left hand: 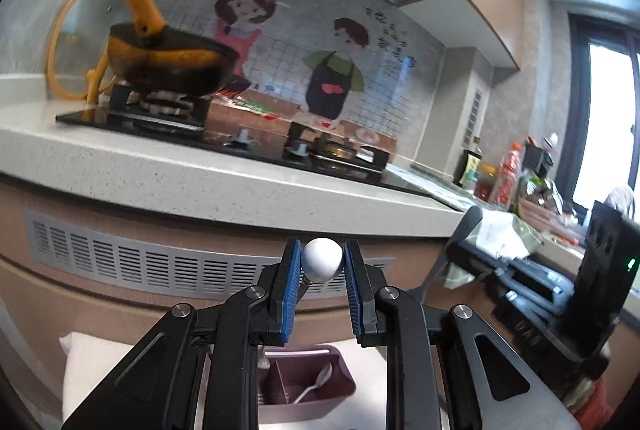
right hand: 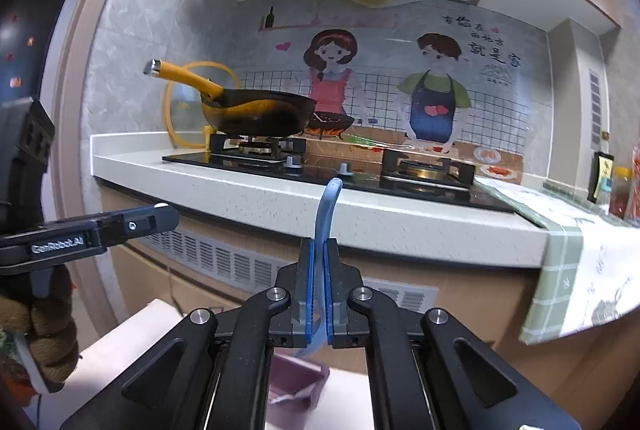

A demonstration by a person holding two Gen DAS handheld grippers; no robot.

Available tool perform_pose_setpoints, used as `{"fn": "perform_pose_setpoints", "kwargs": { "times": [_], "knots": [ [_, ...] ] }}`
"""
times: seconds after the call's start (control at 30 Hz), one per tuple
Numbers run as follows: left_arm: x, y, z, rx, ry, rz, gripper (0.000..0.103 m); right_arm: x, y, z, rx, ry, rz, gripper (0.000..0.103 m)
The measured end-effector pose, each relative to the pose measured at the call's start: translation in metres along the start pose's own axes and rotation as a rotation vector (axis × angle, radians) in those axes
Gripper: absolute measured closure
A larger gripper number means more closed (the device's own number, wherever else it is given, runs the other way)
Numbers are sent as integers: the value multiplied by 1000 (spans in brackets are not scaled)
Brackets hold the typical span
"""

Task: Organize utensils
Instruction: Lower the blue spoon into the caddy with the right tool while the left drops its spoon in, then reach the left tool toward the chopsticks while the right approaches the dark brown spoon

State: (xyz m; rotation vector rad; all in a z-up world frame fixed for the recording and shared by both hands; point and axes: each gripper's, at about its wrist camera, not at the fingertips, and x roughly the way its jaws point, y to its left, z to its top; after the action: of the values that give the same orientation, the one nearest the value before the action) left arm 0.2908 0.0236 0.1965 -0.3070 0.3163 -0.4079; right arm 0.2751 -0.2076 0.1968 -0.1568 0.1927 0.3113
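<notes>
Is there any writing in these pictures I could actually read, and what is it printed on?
"GenRobot.AI": on the left gripper, seen from the right wrist.
"有你在的地方就是家": Chinese characters on the wall mural; the smaller line beneath is too small to read.
Raised letters on the right gripper's body: too blurred.
Bottle labels: unreadable.

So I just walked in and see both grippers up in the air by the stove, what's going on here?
A person is sorting utensils with a handheld gripper in each hand. The left gripper is shut on a utensil with a rounded white end. The right gripper is shut on a translucent blue utensil. Both are held in front of the counter. Below sits a mauve divided organizer with a white spoon already in one compartment.
</notes>
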Motion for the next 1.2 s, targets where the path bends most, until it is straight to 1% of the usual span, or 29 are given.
{"fn": "perform_pose_setpoints", "kwargs": {
  "times": [0.07,0.13,0.17,0.33,0.47,0.63,0.83,0.93,0.97,1.03,1.07,1.2],
  "knots": [
    [14,10,-4,-36,12,-7,81,19,6,-2,-10,28,2,99],
    [26,23,-10,-71,34,-16,81,35,10,-13,-13,64,10,99],
    [32,23,-16,-74,25,-22,81,45,12,-20,-11,91,17,99],
    [64,53,-45,-147,101,-18,81,78,16,-61,-3,193,42,99],
    [86,74,-68,-228,148,-45,81,102,21,-89,-4,270,58,99],
    [102,82,-93,-240,197,-35,81,120,22,-120,20,349,79,99],
    [114,86,-121,-260,271,-38,81,127,17,-147,69,414,110,97],
    [113,88,-128,-267,285,-39,79,129,11,-156,117,451,149,95],
    [109,88,-128,-269,278,-33,78,131,9,-159,135,465,163,94],
    [94,86,-127,-270,249,-16,76,129,3,-164,156,473,176,90],
    [87,85,-126,-265,235,-12,74,126,1,-165,164,470,181,90],
    [47,74,-129,-202,182,56,69,86,-11,-161,161,365,154,87]
  ]
}}
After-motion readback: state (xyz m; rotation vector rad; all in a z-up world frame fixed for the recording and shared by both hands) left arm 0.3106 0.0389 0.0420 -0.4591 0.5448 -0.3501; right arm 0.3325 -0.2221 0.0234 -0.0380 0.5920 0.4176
